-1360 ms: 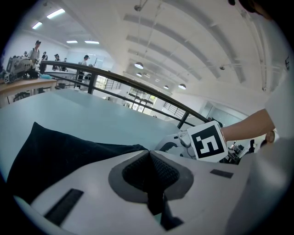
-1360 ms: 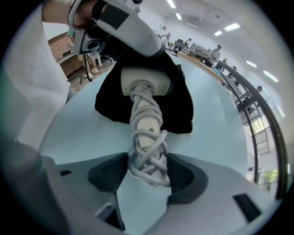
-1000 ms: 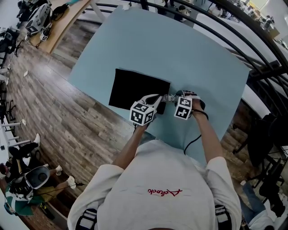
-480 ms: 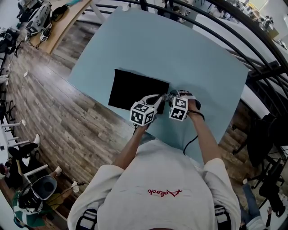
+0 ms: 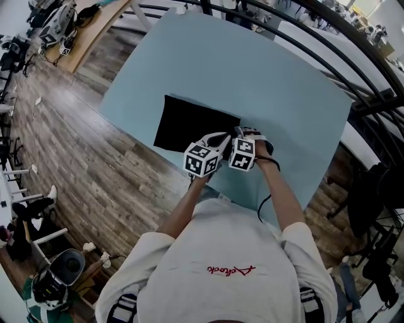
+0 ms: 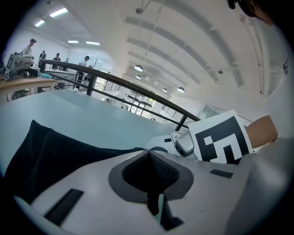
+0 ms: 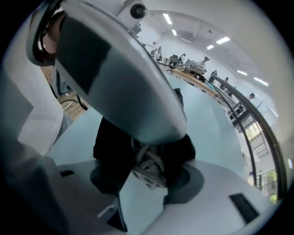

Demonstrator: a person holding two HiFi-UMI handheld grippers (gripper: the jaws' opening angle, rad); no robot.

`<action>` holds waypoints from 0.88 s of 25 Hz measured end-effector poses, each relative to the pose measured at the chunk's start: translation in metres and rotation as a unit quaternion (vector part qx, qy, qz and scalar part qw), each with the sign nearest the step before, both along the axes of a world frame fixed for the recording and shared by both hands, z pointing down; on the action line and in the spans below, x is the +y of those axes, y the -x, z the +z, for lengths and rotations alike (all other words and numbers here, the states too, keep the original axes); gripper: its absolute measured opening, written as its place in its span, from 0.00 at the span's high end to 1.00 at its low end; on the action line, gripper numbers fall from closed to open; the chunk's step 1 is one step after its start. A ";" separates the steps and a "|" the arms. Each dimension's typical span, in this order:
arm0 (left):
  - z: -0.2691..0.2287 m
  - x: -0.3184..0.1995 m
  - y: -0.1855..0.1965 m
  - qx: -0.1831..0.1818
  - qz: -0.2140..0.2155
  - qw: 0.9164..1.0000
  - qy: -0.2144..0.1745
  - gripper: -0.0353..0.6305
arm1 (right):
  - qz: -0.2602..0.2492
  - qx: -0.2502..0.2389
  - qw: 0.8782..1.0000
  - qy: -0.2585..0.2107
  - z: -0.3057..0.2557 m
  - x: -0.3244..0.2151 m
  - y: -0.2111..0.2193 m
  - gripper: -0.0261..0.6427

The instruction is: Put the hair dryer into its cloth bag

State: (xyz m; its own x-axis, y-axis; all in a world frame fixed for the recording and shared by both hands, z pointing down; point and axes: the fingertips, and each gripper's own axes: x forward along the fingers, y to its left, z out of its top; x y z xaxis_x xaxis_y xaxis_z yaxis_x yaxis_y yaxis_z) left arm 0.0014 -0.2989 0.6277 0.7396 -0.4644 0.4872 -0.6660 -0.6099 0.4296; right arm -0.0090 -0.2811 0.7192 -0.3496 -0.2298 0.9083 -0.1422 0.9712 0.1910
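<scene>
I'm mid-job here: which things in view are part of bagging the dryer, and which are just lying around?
In the job: hair dryer, held in the right gripper's jaws; black cloth bag, its edge pinched by the left gripper; blue table under both.

Lying about: gear on the wooden bench; clutter on the floor.

On my feed there's a big light-blue table (image 5: pixel 284 82) sitting on a grey-brown wood plank floor (image 5: pixel 82 164), with a curved black railing (image 6: pixel 115 80) behind it. A wooden workbench (image 5: pixel 95 28) sits off in the far left corner. The white ceiling (image 6: pixel 193 41) is high, with round lamps (image 6: pixel 138 68) and strip lights (image 6: pixel 59 12). Pretty bright in there.
</scene>
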 end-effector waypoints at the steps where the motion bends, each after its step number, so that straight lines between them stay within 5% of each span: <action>1: -0.001 -0.002 0.002 0.002 -0.002 1.000 -0.001 0.93 | 0.000 -0.004 1.000 0.000 0.001 -0.001 0.005 0.61; 9: -0.007 0.000 -0.002 0.011 -0.012 1.000 -0.010 0.93 | -0.015 -0.050 0.999 0.004 0.004 0.009 0.017 0.61; 22: -0.002 0.006 0.001 0.015 -0.015 1.000 -0.004 0.93 | -0.026 -0.053 0.998 -0.007 0.018 0.018 0.024 0.59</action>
State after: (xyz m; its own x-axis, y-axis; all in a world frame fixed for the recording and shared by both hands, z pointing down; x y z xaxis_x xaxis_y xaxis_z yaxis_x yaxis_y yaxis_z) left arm 0.0006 -0.2932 0.6257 0.7386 -0.4911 0.4618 -0.6718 -0.5927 0.4442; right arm -0.0326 -0.2633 0.7372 -0.4550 -0.2207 0.8627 -0.1125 0.9753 0.1902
